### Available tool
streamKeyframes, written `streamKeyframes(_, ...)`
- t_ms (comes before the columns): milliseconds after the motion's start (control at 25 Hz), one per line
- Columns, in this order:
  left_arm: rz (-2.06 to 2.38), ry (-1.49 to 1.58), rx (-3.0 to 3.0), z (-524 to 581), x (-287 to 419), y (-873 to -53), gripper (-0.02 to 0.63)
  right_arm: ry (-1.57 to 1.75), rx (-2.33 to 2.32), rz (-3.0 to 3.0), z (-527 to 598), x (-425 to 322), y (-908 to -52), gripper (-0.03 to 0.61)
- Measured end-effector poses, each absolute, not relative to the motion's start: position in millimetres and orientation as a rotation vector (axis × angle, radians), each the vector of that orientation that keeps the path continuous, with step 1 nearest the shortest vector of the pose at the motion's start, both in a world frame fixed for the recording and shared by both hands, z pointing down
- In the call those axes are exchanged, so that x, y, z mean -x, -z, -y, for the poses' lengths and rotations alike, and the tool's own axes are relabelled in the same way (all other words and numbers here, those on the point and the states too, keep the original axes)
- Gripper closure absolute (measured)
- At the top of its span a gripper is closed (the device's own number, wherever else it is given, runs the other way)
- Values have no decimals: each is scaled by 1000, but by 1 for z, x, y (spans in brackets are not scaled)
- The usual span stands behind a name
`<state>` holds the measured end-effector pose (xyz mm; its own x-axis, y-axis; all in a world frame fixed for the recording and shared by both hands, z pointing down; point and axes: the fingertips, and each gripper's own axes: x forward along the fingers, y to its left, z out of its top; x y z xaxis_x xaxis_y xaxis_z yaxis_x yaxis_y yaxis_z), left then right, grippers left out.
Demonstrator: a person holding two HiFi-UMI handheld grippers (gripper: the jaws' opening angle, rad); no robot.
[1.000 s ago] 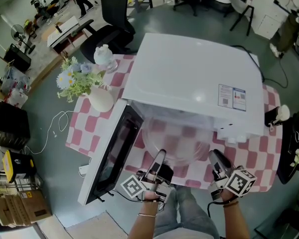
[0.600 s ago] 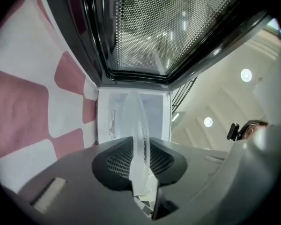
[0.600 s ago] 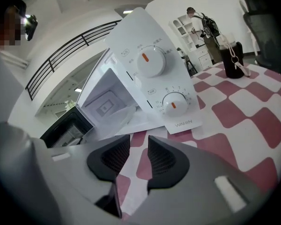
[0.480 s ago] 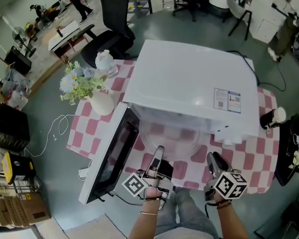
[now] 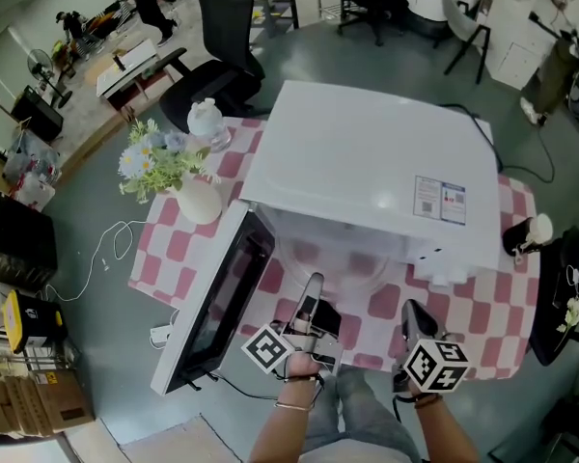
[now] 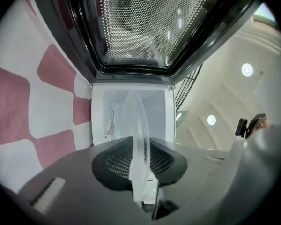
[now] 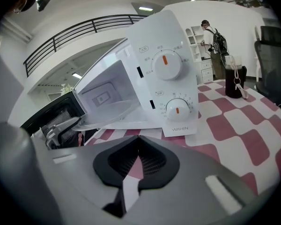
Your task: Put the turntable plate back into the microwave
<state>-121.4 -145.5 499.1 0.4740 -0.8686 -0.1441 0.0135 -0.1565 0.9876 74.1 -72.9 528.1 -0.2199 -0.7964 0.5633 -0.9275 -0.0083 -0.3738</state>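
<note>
– Since a second ago, what has been moved?
– The plate (image 5: 343, 263) has been pushed deeper into the microwave (image 5: 367, 162). The right gripper (image 5: 408, 312) has just been shut, fingers pressed together, with nothing between them.
– And the left gripper (image 5: 314, 285)?
– The plate's rim is pinched by its fingers.
– How much is done?
– About half, it seems. The plate is only partly inside. It must still be slid in, laid flat and let go.
– What is in the way?
– The open door (image 5: 217, 302) is close on the left. A vase (image 5: 198, 199) is well apart on the table (image 5: 502, 307).
</note>
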Motion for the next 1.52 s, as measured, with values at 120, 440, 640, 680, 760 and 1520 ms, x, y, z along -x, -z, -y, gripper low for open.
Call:
streamKeyframes(120, 782, 938, -1531, 154, 120, -499, 546, -1037, -1821, 2059, 72, -75, -532, 568)
streamKeyframes(440, 770, 958, -1526, 178, 113, -498, 546, -1037, -1808, 2039, 75, -78, -539, 569)
streamKeyframes(640, 770, 964, -1530, 193, 107, -498, 545, -1046, -1801, 2030, 75, -81, -542, 569)
streamKeyframes(680, 770, 965, -1530, 196, 105, -498, 543, -1049, -1799, 2028, 75, -82, -542, 568)
streamKeyframes(760, 766, 969, -1529, 201, 102, -497, 543, -1051, -1791, 2024, 74, -82, -545, 569)
streamKeyframes(1520, 776, 979, -1517, 238, 84, -498, 540, -1090, -1765, 2008, 83, -93, -557, 569)
